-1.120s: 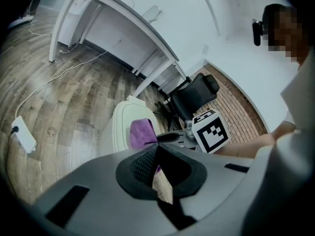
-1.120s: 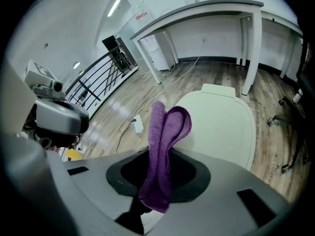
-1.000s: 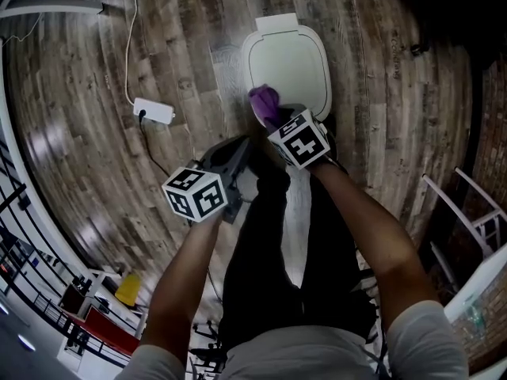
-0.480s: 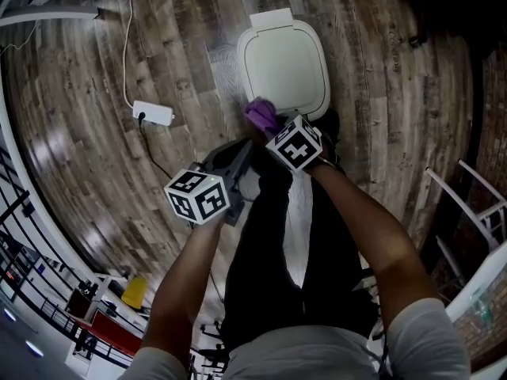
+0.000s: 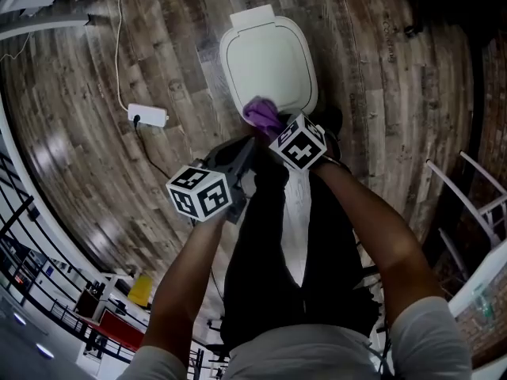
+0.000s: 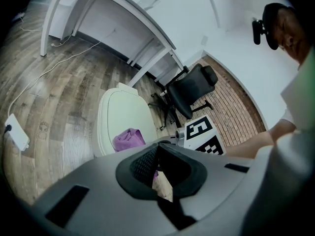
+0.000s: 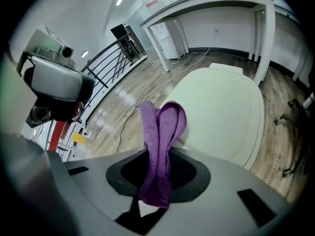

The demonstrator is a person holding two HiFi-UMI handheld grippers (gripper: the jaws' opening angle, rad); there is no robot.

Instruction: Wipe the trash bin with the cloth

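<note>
Smooth, seemingly plastic trash bin (image 5: 268,54), nubbly purple cloth (image 5: 261,115), faintly glossy wood-plank floor (image 5: 158,46).

your head view is looking steeply down on the trash bin (image 5: 265,62), sitting upper centre of the frame. the left gripper view is facing it from low and further back, at centre left. the right gripper view is looking from close over it. all three are sharing the bin and the cloth (image 5: 261,115).

you're in an office: a black swivel chair (image 6: 194,85), a long white desk (image 6: 133,17), a plank floor (image 5: 158,54).
</note>
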